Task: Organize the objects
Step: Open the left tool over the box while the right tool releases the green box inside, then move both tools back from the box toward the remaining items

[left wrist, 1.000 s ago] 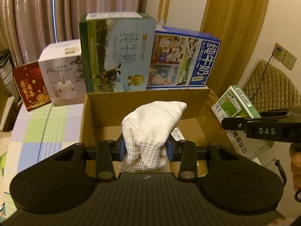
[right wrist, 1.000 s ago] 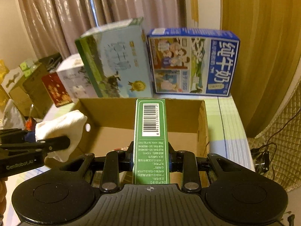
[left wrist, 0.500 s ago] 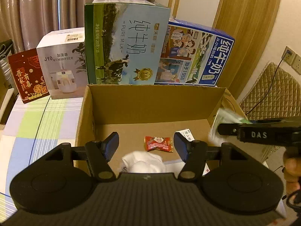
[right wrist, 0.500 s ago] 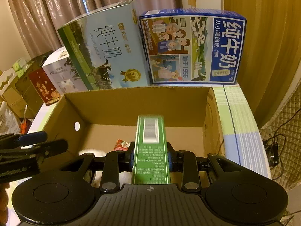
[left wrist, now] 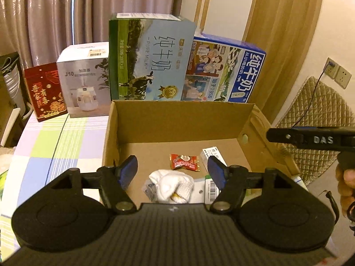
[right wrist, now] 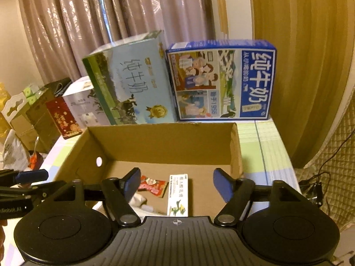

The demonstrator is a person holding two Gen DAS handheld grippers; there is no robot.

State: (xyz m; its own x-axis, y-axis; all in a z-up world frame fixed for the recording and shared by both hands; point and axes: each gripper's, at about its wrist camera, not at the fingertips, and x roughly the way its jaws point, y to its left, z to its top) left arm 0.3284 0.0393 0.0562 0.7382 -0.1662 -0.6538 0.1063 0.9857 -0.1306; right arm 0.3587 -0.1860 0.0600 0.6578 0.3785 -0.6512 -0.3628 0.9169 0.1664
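An open cardboard box (left wrist: 177, 105) (right wrist: 162, 141) stands on the checked tablecloth. On its floor lie a crumpled white cloth (left wrist: 170, 187) (right wrist: 138, 199), a red candy wrapper (left wrist: 184, 161) (right wrist: 153, 185) and a slim green-and-white carton (right wrist: 178, 195), whose barcode end (left wrist: 210, 188) shows by a left finger. My left gripper (left wrist: 172, 168) hangs open above the cloth and holds nothing. My right gripper (right wrist: 176, 177) hangs open above the carton, also holding nothing. Each gripper appears at the edge of the other's view (left wrist: 310, 138) (right wrist: 22, 177).
Behind the box stand a green-and-blue milk carton case (left wrist: 150, 59), a blue milk case (left wrist: 224, 73), a white humidifier box (left wrist: 85, 79) and a red box (left wrist: 45, 94). A quilted chair (left wrist: 315, 128) and a wall socket (left wrist: 338, 73) are at the right. A white printed packet (left wrist: 212, 154) lies inside.
My left gripper opened and the white cloth dropped into the box. My right gripper then opened and the green carton it held now lies on the box floor.
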